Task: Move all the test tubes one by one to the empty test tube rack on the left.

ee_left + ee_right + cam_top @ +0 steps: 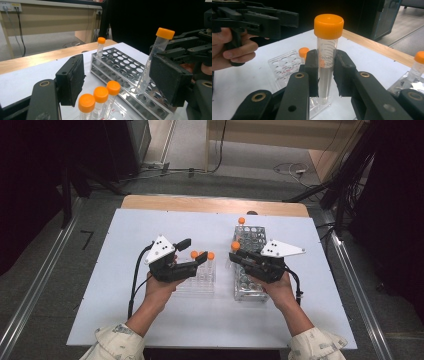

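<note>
My right gripper [325,72] is shut on a clear tube with an orange cap [327,50], held about upright between its pads. From the left gripper view this tube [156,57] leans over the near side of the large clear rack [120,67], its lower end close to the holes. My left gripper [120,80] is open, with its pads wide apart above three orange-capped tubes [100,96]. In the high view those tubes [202,255] stand in a small clear rack [197,282], with the left gripper [197,249] over them and the right gripper [235,256] just to their right.
One more capped tube [241,220] stands in the far corner of the large rack [250,287]. Both racks sit on a white board [125,270] over a wooden table [200,202]. Cables and dark stands lie on the floor beyond.
</note>
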The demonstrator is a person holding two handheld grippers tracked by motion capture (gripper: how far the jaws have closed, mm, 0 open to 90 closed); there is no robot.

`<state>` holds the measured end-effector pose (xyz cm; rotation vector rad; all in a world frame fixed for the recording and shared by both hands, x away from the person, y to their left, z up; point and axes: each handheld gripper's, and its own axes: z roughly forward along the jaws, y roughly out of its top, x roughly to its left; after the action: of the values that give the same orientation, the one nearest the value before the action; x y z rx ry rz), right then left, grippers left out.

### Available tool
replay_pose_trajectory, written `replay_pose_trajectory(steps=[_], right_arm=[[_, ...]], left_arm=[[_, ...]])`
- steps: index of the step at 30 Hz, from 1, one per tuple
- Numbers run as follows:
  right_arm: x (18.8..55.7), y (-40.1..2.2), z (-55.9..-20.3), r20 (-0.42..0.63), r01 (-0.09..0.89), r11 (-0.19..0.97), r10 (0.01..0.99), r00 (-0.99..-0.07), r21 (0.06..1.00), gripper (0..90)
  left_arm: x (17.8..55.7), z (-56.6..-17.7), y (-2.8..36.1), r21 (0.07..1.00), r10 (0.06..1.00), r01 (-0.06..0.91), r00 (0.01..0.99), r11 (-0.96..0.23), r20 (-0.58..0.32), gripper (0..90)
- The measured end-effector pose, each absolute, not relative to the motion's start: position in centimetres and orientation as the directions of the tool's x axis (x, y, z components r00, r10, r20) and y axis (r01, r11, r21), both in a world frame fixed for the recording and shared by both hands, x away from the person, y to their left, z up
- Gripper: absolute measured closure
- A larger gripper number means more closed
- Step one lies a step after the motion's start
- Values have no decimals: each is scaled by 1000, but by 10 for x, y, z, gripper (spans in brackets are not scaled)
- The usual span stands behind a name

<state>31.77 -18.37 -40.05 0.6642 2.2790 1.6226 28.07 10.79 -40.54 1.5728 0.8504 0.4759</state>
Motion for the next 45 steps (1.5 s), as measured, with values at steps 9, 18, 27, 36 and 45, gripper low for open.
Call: replay_pose_trajectory(steps=[9,18,27,36,45], right_arm=[[308,-171,-399,57,202,282,448,-892,938,722],[303,-161,-402,56,193,300,412,-909,934,721],[301,-152,-404,58,193,315,392,-918,929,721],[298,-143,-406,58,189,329,370,-927,925,720],[297,-139,-407,56,186,337,361,-931,923,719]], left_arm=[[276,-401,102,970,709,241,688,-20,-156,297],[272,-397,97,971,671,236,725,-31,-155,327],[267,-393,90,972,624,231,766,-48,-152,384],[266,-392,88,970,605,233,783,-67,-146,473],[265,-393,87,968,607,233,783,-87,-134,599]])
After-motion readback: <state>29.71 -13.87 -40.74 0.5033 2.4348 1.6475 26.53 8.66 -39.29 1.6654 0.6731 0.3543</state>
